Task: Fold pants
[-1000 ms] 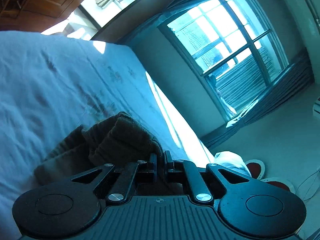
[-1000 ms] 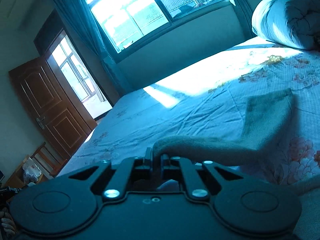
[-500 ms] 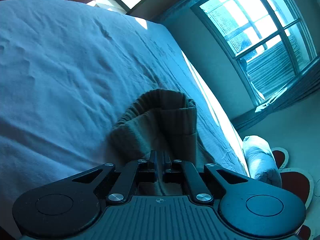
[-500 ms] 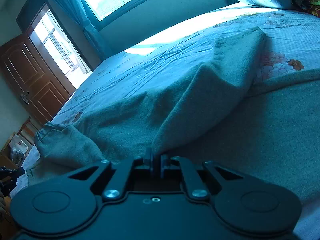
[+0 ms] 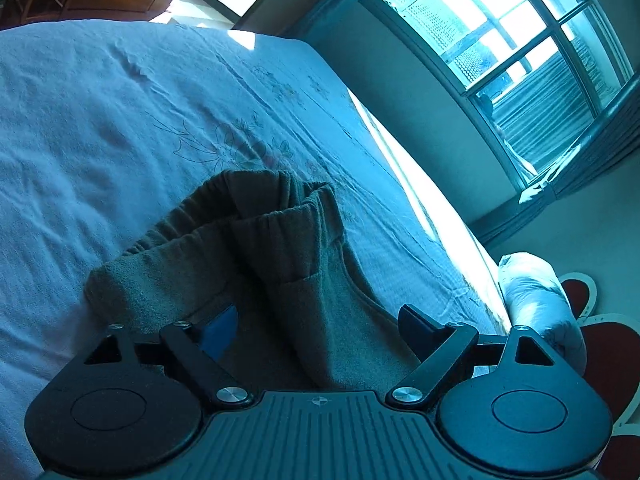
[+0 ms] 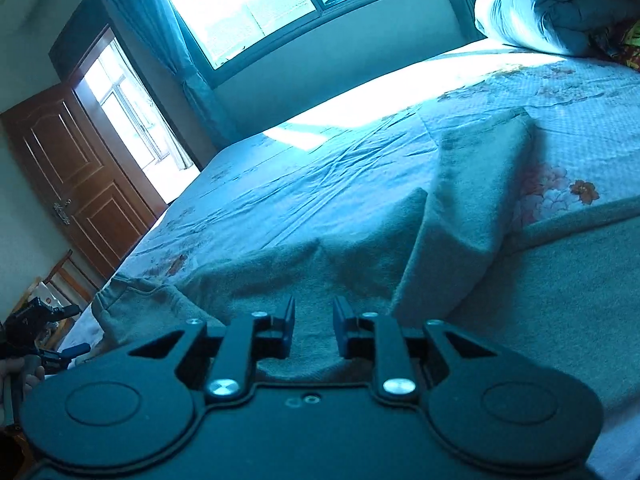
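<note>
Grey-green fleece pants [image 5: 256,248] lie on the bed, their elastic waistband bunched up in front of my left gripper [image 5: 316,324]. That gripper's jaws are opening and stand wide apart, and the cloth lies loose between them. In the right wrist view the pants [image 6: 460,216] spread across the floral sheet, one leg folded over toward the far side. My right gripper [image 6: 314,330] is just opening, with a small gap between its pads. The cloth lies under and between the pads and is not pinched.
The bed [image 5: 100,120] with a pale floral sheet fills both views. A rolled duvet [image 6: 560,4] lies at the head of the bed. A large window [image 5: 500,32] and curtains are beyond it, and a wooden door [image 6: 80,184] at the left. The other gripper [image 6: 36,320] shows at the left edge.
Both grippers came down to the bed with the pants pinched, then let go. The left jaws sprang wide and the right parted slightly. The pants now rest on the sheet.
</note>
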Action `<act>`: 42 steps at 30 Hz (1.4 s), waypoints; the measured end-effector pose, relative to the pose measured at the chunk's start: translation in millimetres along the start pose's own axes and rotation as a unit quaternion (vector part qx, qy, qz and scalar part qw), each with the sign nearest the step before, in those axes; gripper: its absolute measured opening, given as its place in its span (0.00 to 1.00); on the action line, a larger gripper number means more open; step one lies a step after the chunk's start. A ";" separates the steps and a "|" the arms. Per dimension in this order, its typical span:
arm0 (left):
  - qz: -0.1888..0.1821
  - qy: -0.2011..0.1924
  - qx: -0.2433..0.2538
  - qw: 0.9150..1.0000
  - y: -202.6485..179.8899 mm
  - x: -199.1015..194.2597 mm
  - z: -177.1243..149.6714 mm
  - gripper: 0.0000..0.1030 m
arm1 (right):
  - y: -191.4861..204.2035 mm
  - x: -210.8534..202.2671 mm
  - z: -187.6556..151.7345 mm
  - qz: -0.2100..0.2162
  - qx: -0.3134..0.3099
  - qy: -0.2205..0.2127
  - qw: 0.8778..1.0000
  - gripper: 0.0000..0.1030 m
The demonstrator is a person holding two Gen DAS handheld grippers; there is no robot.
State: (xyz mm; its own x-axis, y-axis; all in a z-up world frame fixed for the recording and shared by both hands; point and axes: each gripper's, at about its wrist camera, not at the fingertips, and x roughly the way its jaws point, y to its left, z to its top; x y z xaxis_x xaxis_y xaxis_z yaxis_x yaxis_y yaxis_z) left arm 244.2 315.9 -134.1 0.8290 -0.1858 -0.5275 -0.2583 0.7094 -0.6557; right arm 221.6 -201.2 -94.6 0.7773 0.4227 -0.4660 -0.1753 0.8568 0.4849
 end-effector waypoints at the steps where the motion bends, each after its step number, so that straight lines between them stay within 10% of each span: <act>1: 0.009 -0.001 0.005 1.000 -1.0 -0.1 -1.5 0.84 | -1.0 4.4 0.4 -0.008 0.010 0.000 1.000 0.13; 7: 0.004 -0.016 0.016 1.000 -22.1 10.5 18.3 0.84 | -20.3 1.3 -8.4 -0.021 0.054 -0.007 0.998 0.13; 10: 0.071 -0.041 0.037 0.996 -34.2 16.3 34.7 0.78 | -26.6 -2.3 -6.3 -0.021 0.060 -0.012 0.998 0.14; 15: -0.005 -0.059 0.007 0.998 -40.4 18.0 57.5 0.77 | -33.7 -4.5 -6.4 -0.024 0.062 -0.015 0.998 0.14; 26: 0.082 0.042 0.109 0.990 -23.1 39.1 28.6 0.76 | -40.4 -10.2 -6.6 -0.023 0.071 -0.020 0.997 0.16; 31: 0.128 -0.024 0.055 0.990 31.3 -53.7 3.8 0.76 | -48.5 -16.6 -10.0 -0.021 0.079 -0.021 0.996 0.18; 34: 0.067 -0.037 -0.025 0.997 46.5 -79.0 -0.1 0.76 | -53.2 -17.4 -12.4 -0.021 0.087 -0.021 0.996 0.19; 37: 0.003 -0.034 -0.074 0.997 24.2 -61.1 7.8 0.76 | -53.4 -14.9 -15.4 -0.019 0.101 -0.016 0.995 0.19; 42: 0.052 0.024 -0.053 0.997 -40.8 7.3 9.1 0.76 | -45.9 -19.8 -15.5 -0.016 0.088 -0.023 0.996 0.24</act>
State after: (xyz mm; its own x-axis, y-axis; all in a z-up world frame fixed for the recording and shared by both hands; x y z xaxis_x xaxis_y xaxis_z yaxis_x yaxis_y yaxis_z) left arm 265.3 291.8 -106.3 0.7706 -0.1495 -0.6196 -0.3946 0.6516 -0.6479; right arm 204.9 -244.3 -119.1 0.8078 0.3787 -0.4517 -0.0438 0.8028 0.5946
